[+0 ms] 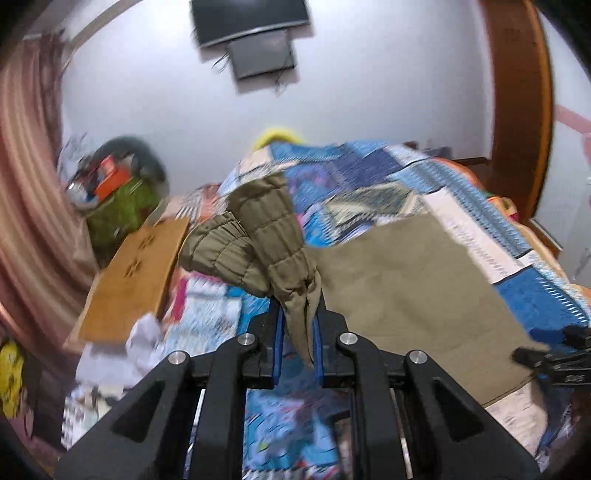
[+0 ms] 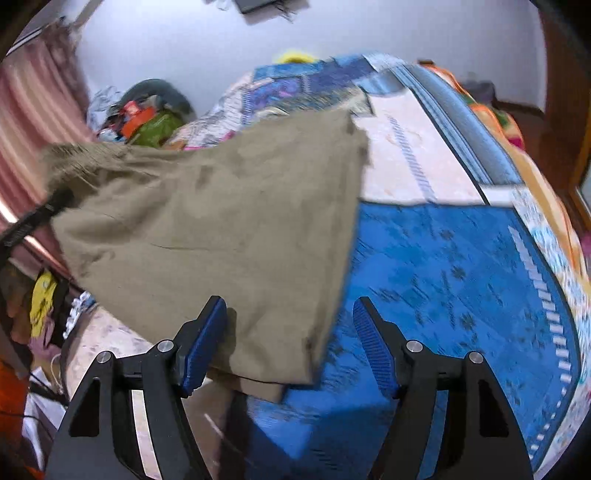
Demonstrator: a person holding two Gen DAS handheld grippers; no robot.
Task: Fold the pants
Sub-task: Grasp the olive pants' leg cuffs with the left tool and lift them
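Olive-khaki pants point(image 1: 406, 280) lie partly spread on a bed with a blue patchwork quilt point(image 1: 369, 173). My left gripper point(image 1: 298, 314) is shut on the pants' gathered elastic waistband point(image 1: 258, 240) and holds it lifted above the bed. In the right wrist view the pants point(image 2: 221, 221) stretch from the raised waistband at the upper left down to the hem point(image 2: 280, 384) in front of my right gripper point(image 2: 290, 317). That gripper is open and empty, its jaws wide apart just above the hem and quilt point(image 2: 461, 277). The right gripper's tip also shows in the left wrist view point(image 1: 532, 356).
A wooden board point(image 1: 136, 280) and crumpled paper point(image 1: 144, 336) lie left of the bed. A cluttered pile with green and orange items point(image 1: 118, 184) sits by a striped curtain point(image 1: 26, 166). A dark screen point(image 1: 251, 22) hangs on the white wall. A wooden door frame point(image 1: 524, 92) stands at the right.
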